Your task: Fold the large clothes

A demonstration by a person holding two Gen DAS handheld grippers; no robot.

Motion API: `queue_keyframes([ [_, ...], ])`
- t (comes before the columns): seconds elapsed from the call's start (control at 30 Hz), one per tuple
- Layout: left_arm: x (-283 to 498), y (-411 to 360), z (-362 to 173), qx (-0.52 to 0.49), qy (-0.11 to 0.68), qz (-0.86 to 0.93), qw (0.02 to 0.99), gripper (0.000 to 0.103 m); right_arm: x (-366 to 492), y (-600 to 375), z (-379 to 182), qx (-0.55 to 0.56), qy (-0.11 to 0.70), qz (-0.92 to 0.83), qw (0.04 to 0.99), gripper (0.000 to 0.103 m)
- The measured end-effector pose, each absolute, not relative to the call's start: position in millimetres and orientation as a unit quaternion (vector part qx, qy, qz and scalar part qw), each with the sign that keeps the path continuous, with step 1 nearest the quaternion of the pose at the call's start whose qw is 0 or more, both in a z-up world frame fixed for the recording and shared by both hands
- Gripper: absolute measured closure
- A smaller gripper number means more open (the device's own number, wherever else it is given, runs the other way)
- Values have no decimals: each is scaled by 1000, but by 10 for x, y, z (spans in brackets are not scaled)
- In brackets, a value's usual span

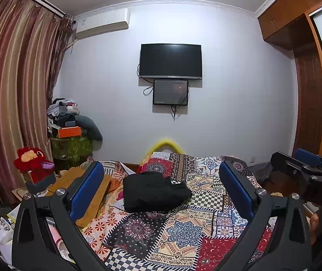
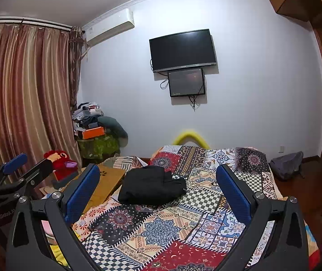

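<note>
Both the left tongs (image 1: 161, 180) and right tongs (image 2: 157, 180) hang released above the bed (image 1: 183, 230), grasping nothing. The black garment (image 1: 154, 190) lies bunched at twelve o'clock. Pinching several layers together could ruin the fold.

Garment (image 1: 155, 190) lies on the bedspread (image 1: 183, 230), mid-bed. Plush toy (image 1: 33, 161) left of bed; TV (image 1: 170, 60) on wall behind, smaller screen (image 1: 170, 92) directly below it.
</note>
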State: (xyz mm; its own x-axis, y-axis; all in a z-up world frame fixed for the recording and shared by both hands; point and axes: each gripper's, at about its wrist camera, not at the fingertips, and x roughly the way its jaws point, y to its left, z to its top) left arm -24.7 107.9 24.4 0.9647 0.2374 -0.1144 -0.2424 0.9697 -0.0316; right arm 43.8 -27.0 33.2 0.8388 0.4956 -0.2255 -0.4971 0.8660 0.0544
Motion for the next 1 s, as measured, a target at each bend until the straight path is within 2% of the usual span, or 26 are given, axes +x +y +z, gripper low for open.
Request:
queue_keyframes([
  [1.0, -216, 1070, 204, -28, 62, 112, 991, 0, 443, -299, 346, -2, 126, 256, 958, 1],
])
